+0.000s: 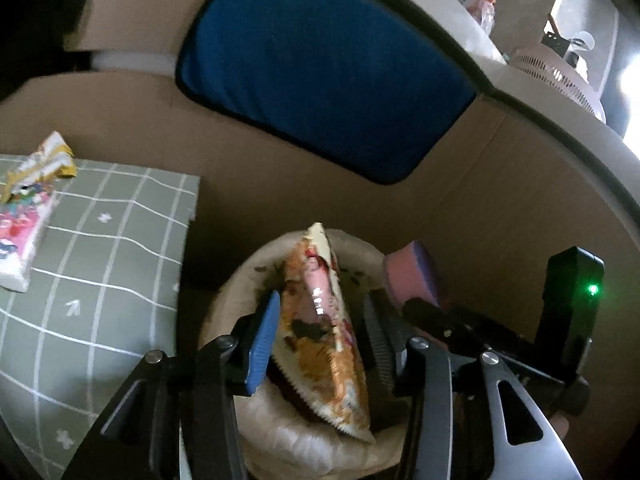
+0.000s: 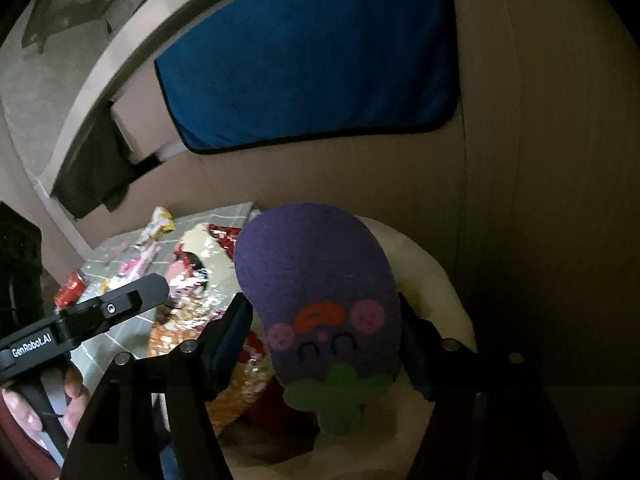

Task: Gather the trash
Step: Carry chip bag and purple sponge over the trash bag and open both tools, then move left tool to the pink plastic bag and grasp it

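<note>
In the left wrist view my left gripper (image 1: 320, 332) has its fingers spread, and an orange snack wrapper (image 1: 324, 344) stands loose between them above a cream bin (image 1: 256, 420). In the right wrist view my right gripper (image 2: 324, 336) is shut on a purple eggplant-shaped sponge (image 2: 320, 292), held over the same cream bin (image 2: 432, 276). The sponge shows pink-sided at the bin's right (image 1: 412, 276). The wrapper also lies at the bin's left side (image 2: 236, 384). More wrappers (image 1: 28, 216) lie on the green checked table (image 1: 120, 264).
Cardboard walls (image 1: 480, 184) with a blue cloth (image 1: 320, 64) stand behind the bin. The table carries several shiny wrappers (image 2: 188, 268). My left gripper's body (image 2: 80, 320) and the hand holding it sit at the lower left of the right wrist view.
</note>
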The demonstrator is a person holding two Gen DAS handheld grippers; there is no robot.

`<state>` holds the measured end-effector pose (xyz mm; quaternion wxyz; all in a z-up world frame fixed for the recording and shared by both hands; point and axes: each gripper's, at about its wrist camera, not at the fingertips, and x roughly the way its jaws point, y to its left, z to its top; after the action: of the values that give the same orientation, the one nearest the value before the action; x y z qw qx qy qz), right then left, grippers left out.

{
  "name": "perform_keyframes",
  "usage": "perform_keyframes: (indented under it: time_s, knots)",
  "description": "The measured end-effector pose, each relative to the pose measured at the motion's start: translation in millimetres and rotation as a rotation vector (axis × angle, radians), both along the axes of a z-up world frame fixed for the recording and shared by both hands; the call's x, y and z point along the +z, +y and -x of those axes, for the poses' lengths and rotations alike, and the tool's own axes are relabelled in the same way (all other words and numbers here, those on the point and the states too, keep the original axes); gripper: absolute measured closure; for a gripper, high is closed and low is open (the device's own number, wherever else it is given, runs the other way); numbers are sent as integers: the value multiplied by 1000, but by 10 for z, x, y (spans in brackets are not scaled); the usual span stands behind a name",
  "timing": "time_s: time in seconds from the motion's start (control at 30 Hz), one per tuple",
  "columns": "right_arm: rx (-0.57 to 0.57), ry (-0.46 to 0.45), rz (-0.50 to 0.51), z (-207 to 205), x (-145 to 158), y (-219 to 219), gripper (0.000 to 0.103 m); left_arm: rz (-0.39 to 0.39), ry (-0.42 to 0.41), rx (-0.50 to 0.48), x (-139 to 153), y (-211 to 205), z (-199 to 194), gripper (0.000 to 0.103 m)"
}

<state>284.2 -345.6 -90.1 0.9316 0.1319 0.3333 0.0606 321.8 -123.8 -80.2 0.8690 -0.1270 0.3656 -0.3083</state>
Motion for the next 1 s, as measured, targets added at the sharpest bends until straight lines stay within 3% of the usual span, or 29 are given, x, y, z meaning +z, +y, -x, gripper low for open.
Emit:
perform_keyframes:
  time_s: [0.13,0.33,0.43,0.77,1.0]
  knots:
    - [5,-22,5,51,88,36,27,-8,-27,61,80,208,97,57]
    - [40,-29,-12,88,214,123,27,-43,-124,201,295,691,365,57]
    - [61,-48,36,122,321,285,27,-69,-168,267,413,1002,543,57]
    - [153,-161,134,184,773,1166,27,-63,-218,536,705,2277,1037,57]
    - [285,-180,211,10,817,2012,27,-68,-178,662,600,3037,1026,57]
